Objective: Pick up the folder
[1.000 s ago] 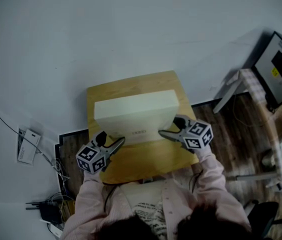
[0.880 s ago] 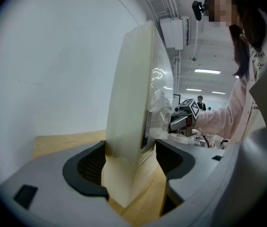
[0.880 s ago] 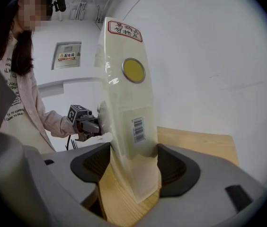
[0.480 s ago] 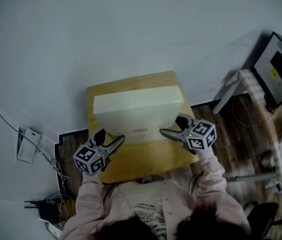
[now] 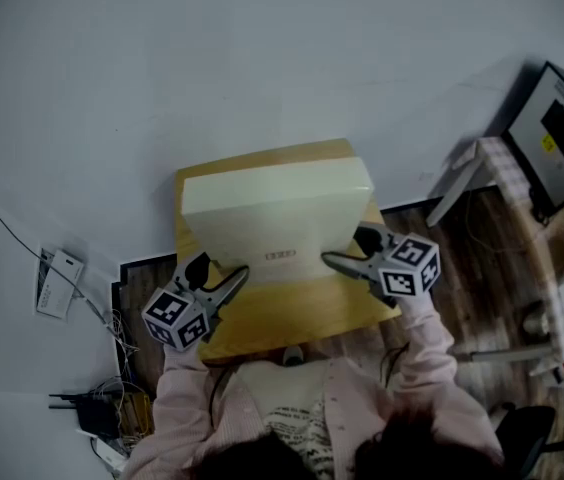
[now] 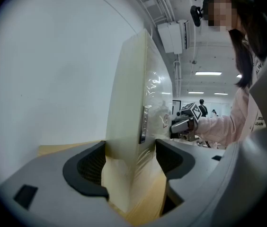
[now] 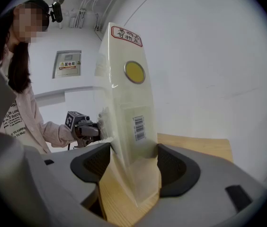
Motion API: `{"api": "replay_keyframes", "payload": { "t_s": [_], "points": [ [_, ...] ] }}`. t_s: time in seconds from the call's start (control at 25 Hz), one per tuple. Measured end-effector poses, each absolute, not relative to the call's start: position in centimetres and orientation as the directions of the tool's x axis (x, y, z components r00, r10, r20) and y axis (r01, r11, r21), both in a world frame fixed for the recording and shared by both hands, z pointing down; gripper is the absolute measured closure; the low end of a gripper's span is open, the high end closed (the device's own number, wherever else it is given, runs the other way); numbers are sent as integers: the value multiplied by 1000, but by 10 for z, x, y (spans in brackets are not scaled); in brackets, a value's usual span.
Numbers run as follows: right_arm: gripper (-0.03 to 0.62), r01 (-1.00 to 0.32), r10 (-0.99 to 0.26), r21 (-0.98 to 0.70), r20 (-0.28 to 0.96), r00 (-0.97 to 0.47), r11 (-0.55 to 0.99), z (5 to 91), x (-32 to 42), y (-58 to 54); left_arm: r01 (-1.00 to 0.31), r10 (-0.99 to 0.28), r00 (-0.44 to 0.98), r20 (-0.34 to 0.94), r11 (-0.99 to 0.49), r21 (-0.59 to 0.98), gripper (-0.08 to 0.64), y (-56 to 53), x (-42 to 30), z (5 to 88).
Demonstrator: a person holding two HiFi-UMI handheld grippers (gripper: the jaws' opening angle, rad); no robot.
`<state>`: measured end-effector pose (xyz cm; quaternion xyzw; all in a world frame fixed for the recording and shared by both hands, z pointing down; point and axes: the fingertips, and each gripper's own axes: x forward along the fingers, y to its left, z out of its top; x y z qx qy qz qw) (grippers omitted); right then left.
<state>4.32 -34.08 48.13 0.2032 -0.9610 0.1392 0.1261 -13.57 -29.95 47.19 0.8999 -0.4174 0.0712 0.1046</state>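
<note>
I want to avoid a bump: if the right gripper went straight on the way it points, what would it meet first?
The folder: its end sits clamped between the jaws of the right gripper, so it would press on that. Beyond, the left gripper seems in line.

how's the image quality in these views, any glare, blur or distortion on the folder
Head view: dim and vignetted at the corners, the folder pale with little detail. Left gripper view: strong fisheye bowing, glare on the folder's plastic wrap, the near jaws soft. Right gripper view: same fisheye, evenly lit, the barcode fairly sharp.
</note>
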Motion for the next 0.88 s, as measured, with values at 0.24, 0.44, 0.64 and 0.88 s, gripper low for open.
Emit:
{"api": "replay_keyframes", "payload": {
  "t_s": [0.24,0.44,0.64,0.88],
  "points": [
    [266,-414,-347,-228,283,-894,881,467,46,-334,-787,-764,616,190,-605,118,230,-289,-132,455],
    [265,-396,-329,-240,276,-903,886,454,50,-331,-802,-785,597,164,-587,113,232,-283,-128,442],
    [265,-383,-317,-233,275,-907,894,442,52,-328,-814,-801,581,144,-570,112,232,-276,-125,431],
    [266,-365,-302,-229,269,-915,902,430,55,-324,-827,-818,562,127,-551,109,232,-268,-122,420]
  ]
}}
